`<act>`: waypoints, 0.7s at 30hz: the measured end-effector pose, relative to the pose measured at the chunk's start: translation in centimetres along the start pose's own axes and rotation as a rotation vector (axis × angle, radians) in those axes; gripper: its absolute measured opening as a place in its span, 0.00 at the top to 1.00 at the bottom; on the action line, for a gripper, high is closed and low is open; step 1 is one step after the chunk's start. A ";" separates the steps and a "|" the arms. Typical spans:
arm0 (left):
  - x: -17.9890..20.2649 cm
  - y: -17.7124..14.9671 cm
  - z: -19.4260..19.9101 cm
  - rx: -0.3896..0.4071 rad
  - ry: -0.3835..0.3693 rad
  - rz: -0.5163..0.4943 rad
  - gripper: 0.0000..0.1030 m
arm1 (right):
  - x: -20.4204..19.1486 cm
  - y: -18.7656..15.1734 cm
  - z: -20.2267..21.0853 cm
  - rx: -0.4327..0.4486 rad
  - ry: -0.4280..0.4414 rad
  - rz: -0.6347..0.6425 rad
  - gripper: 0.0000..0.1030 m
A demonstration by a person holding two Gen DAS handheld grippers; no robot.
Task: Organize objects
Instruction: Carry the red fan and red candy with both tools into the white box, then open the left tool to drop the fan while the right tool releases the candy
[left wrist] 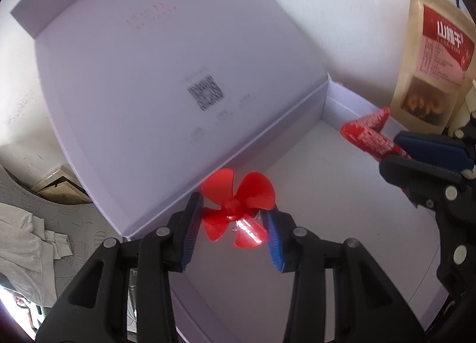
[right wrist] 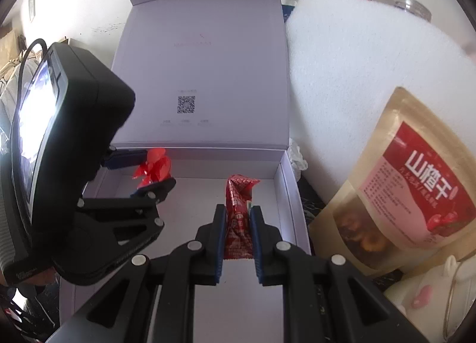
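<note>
Both claws were closed over the open white box (right wrist: 285, 182): the left claw (left wrist: 235, 221), at lower centre, gripped a red propeller (left wrist: 235, 206); the right claw (right wrist: 236, 221) gripped a red packet (right wrist: 238, 209).

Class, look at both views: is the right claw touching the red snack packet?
Touching. The right wrist view shows the right claw with both pads pressed against the red snack packet.
</note>
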State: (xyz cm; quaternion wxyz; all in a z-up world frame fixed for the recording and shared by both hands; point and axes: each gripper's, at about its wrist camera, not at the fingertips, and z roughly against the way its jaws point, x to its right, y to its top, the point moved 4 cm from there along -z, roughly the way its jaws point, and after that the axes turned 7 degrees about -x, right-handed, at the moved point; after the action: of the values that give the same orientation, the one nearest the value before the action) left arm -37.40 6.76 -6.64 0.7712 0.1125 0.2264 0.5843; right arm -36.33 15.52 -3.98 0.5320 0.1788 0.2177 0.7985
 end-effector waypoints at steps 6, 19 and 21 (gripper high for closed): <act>0.5 0.0 -1.0 -0.041 -0.008 0.000 0.63 | 0.0 -0.2 -1.3 -0.028 0.011 0.008 0.85; 0.6 -0.1 -0.2 -0.049 -0.004 0.045 0.62 | -0.4 -1.1 -0.5 -0.034 -0.011 0.024 0.82; 0.5 -0.2 0.2 -0.050 -0.004 0.056 0.60 | -0.6 -1.2 -0.2 -0.036 -0.023 0.029 0.81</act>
State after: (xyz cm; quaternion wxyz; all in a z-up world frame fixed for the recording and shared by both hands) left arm -37.05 7.20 -6.66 0.7575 0.1006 0.2068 0.6110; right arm -35.33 15.37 -4.79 0.5260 0.1816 0.1945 0.8078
